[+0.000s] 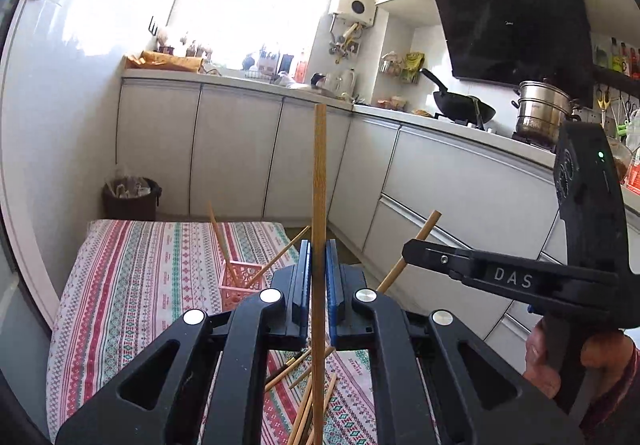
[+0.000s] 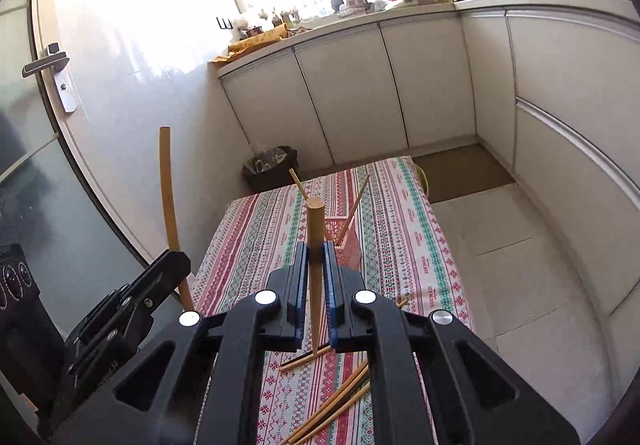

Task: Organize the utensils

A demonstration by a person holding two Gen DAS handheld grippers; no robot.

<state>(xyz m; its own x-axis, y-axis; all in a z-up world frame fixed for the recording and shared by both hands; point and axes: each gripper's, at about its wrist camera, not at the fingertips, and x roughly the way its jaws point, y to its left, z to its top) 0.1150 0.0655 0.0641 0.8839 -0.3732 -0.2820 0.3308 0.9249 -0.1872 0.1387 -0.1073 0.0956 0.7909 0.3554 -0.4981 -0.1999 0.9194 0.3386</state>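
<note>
Left wrist view: left gripper (image 1: 318,273), black with blue pads, pinches one long wooden chopstick (image 1: 319,181) upright, centre frame, raised above the striped patterned tablecloth (image 1: 132,277). Right gripper (image 1: 416,249) enters from the right edge, clamped on a second wooden chopstick (image 1: 420,237) that tilts toward upper right. Small pink lattice plastic basket (image 1: 240,281) sits left of centre on the cloth, two chopsticks leaning in it. Loose wooden chopsticks (image 1: 308,397) lie scattered at bottom centre. Right wrist view: same basket (image 2: 346,245) just beyond the pads, loose sticks (image 2: 340,401) at lower centre, left gripper (image 2: 172,261) at lower left.
</note>
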